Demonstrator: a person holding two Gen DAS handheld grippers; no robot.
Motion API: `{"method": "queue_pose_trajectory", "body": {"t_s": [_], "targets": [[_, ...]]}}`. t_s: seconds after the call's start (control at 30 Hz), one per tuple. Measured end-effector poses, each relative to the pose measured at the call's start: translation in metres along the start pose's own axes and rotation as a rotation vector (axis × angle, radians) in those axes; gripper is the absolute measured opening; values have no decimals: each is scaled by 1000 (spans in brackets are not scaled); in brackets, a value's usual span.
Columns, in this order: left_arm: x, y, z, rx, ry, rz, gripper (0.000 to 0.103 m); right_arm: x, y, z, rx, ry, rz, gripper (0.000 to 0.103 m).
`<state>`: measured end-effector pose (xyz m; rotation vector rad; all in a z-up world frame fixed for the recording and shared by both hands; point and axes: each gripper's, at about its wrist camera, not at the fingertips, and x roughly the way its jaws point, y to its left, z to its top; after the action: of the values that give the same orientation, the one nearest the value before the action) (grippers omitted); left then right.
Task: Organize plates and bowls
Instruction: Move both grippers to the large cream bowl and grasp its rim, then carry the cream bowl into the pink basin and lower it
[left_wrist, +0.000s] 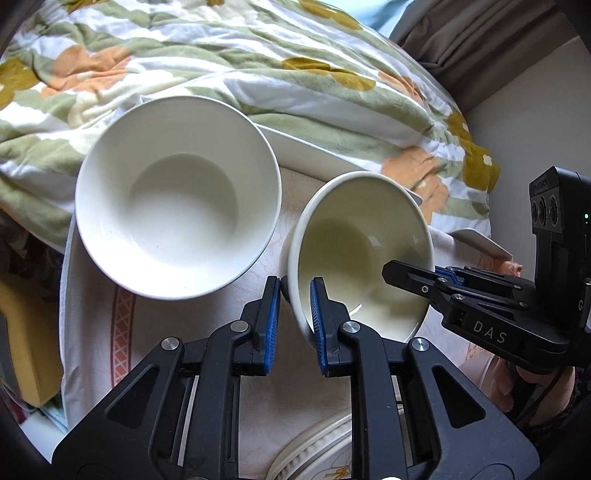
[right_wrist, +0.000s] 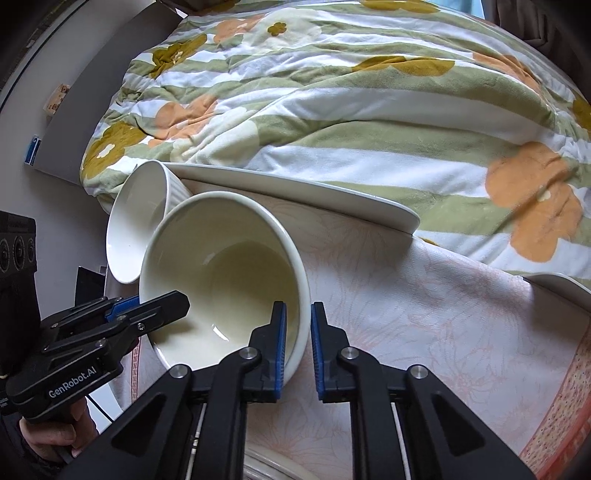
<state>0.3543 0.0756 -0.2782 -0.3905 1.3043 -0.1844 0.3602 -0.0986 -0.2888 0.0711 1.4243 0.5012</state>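
Observation:
A small cream bowl (left_wrist: 362, 251) is tilted above the cloth-covered table (left_wrist: 258, 273). My left gripper (left_wrist: 293, 314) straddles its near-left rim, one finger inside and one outside. My right gripper (right_wrist: 297, 332) straddles the opposite rim of the same bowl (right_wrist: 221, 266) in the same way. Both look closed onto the rim, with small gaps showing at the pads. A larger white bowl (left_wrist: 177, 195) stands to the left; in the right wrist view it (right_wrist: 136, 221) appears behind the small one. A long white plate (right_wrist: 295, 192) lies along the table's far edge.
A flowered green-striped quilt (right_wrist: 351, 110) lies bunched right behind the table. Another white plate's rim (right_wrist: 557, 284) shows at the right edge. A ribbed cream dish (left_wrist: 317, 450) sits below my left gripper. The patterned cloth (right_wrist: 424, 295) stretches to the right.

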Motion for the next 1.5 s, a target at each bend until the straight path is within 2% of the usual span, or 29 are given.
{"method": "queue_pose_trajectory", "body": {"t_s": [0.27, 0.47, 0.67, 0.9, 1.13, 1.27, 1.5], "targets": [[-41, -31, -8, 52, -66, -7, 14, -43, -1, -13, 29, -97, 8, 10], [-74, -83, -33, 96, -119, -20, 14, -97, -13, -41, 35, -178, 11, 10], [-89, -153, -76, 145, -143, -40, 14, -150, -45, -88, 43, -225, -8, 10], [-71, -238, -138, 202, -116, -84, 14, -201, -106, -162, 99, -265, -51, 10], [-31, -300, -195, 244, -39, -101, 14, -217, -169, -234, 182, -250, -77, 10], [-3, -315, -211, 281, 14, -62, 14, -208, -195, -259, 236, -227, -70, 10], [35, -315, -221, 351, 90, 56, 14, -176, -212, -270, 287, -191, -57, 10]]}}
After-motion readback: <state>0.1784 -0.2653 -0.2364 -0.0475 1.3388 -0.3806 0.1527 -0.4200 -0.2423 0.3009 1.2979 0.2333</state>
